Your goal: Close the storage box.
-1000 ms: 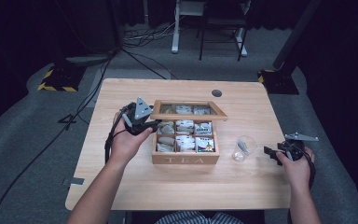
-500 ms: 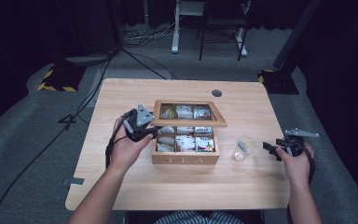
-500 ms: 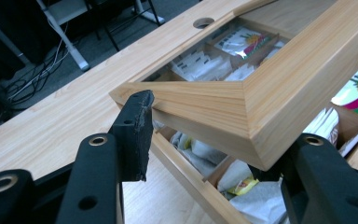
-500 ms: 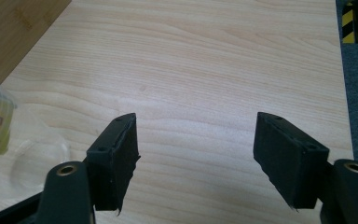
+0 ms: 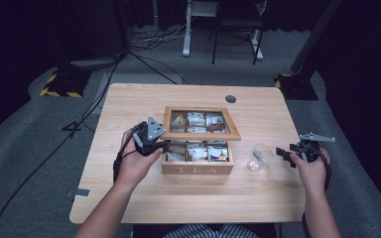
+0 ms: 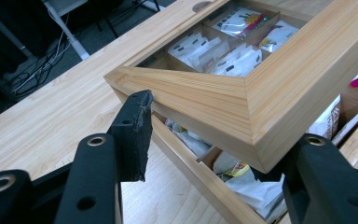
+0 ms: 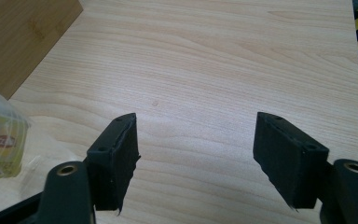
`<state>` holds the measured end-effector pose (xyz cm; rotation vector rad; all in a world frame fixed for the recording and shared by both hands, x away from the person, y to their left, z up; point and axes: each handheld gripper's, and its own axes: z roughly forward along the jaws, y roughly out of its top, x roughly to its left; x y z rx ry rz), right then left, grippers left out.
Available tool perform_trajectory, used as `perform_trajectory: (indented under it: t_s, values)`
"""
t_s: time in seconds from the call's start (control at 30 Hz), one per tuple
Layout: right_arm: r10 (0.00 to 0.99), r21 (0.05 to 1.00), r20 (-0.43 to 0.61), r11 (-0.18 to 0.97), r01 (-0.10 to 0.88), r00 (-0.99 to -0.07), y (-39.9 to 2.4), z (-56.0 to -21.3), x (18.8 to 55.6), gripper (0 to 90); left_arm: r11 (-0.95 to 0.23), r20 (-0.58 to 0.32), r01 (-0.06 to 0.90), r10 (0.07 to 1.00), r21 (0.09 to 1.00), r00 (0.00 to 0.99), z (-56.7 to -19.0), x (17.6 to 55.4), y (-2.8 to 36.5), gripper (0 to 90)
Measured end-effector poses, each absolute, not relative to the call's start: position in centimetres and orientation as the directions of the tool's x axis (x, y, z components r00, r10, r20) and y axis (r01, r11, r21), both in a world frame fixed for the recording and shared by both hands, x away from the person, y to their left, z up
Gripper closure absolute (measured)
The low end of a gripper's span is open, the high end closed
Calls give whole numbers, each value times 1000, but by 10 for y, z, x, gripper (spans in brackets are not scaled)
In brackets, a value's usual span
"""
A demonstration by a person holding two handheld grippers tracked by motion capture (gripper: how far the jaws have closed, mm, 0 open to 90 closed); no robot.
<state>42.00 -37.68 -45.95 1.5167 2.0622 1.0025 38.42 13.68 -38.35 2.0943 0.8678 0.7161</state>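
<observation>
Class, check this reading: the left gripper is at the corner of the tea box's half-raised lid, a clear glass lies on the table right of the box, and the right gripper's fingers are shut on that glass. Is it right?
Not quite. The right gripper holds nothing: in the right gripper view its fingers stand apart over bare table, with the glass off to one side. The rest holds: the left gripper is at the corner of the lid of the tea box.

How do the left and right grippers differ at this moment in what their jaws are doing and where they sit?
The left gripper has the corner of the tea box lid between its jaws; the right gripper has bare table between open jaws. The left sits against the tea box; the right rests apart, beside the clear cup. Both are hand-held with black jaws.
</observation>
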Motion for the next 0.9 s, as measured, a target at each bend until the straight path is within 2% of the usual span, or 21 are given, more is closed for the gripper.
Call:
perform_trajectory:
  t_s: [0.9]
  values:
    - [931,738,111,159,656,-349,-372,-459,426,314,-555,248,371,745,745,619,-395,377,131,437]
